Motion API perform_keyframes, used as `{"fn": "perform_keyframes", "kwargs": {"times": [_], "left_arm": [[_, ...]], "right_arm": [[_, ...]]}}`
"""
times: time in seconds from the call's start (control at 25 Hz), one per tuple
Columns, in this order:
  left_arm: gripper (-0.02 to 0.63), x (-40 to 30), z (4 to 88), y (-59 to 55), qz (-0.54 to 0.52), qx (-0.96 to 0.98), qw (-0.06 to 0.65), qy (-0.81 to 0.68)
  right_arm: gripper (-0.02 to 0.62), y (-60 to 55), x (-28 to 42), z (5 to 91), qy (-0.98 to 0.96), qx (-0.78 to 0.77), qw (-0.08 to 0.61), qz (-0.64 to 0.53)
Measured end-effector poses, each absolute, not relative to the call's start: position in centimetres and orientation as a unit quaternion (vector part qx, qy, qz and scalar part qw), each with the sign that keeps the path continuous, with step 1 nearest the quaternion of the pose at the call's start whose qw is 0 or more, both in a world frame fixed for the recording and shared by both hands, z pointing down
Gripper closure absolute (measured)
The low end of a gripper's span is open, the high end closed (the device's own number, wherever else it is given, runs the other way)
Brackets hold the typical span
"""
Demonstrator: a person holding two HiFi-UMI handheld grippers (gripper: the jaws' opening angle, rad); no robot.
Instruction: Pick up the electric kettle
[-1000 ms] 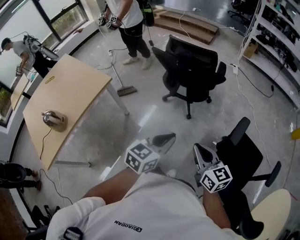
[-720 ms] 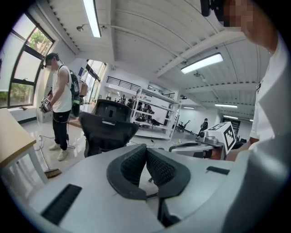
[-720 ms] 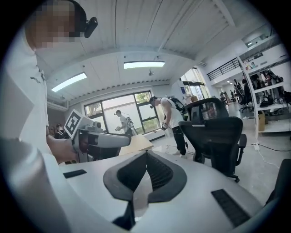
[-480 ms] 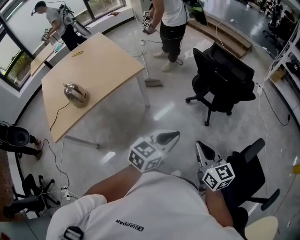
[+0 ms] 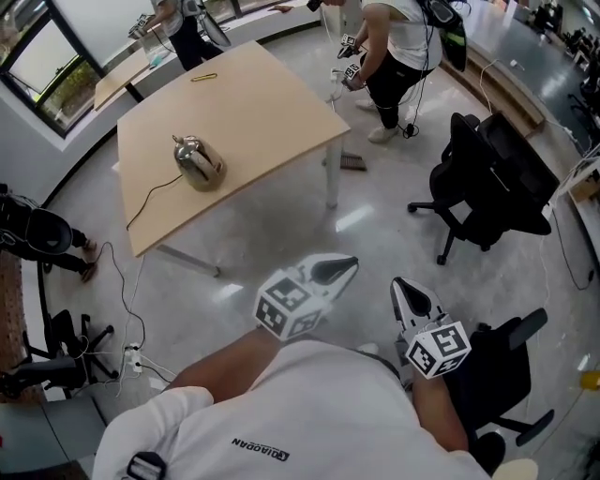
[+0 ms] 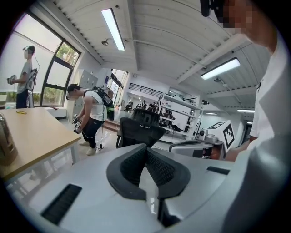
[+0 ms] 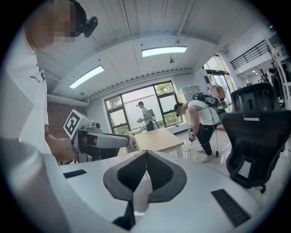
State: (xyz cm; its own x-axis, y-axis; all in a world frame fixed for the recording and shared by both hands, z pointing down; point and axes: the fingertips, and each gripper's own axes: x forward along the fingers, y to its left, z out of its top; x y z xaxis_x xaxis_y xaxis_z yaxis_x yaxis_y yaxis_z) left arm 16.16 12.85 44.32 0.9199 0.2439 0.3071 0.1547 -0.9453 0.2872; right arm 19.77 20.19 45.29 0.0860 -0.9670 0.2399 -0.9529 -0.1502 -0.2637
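- Both grippers are closed and empty. The left gripper [image 5: 349,266] and right gripper [image 5: 397,283] are side by side over the floor, close in front of the wearer. Each gripper view shows the jaws pressed together with nothing between them.
- Way off from them, far left, the kettle [image 5: 197,161] stands upright on the table [image 5: 272,103], toward its near-left side.
- A thin cord [image 5: 150,195] runs from the kettle to the table's near edge.
- Some small yellow thing [image 5: 203,77] lies toward the table's far side, too small to tell what it is.
- One person [image 5: 398,37] is bent over just past the table's far-right corner, and a second person [image 5: 183,23] stands at the far left.
- A black chair [image 5: 492,173] sits on the right.
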Motion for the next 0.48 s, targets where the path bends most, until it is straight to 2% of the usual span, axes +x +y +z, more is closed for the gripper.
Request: {"fn": "perform_keyframes", "kwargs": {"times": [0.48], "left_arm": [[0.611, 7.9, 44.1, 3.5, 0.147, 0.976, 0.154, 0.037]], "right_arm": [[0.574, 10.8, 12.6, 45.1, 0.691, -0.698, -0.011, -0.185]]}}
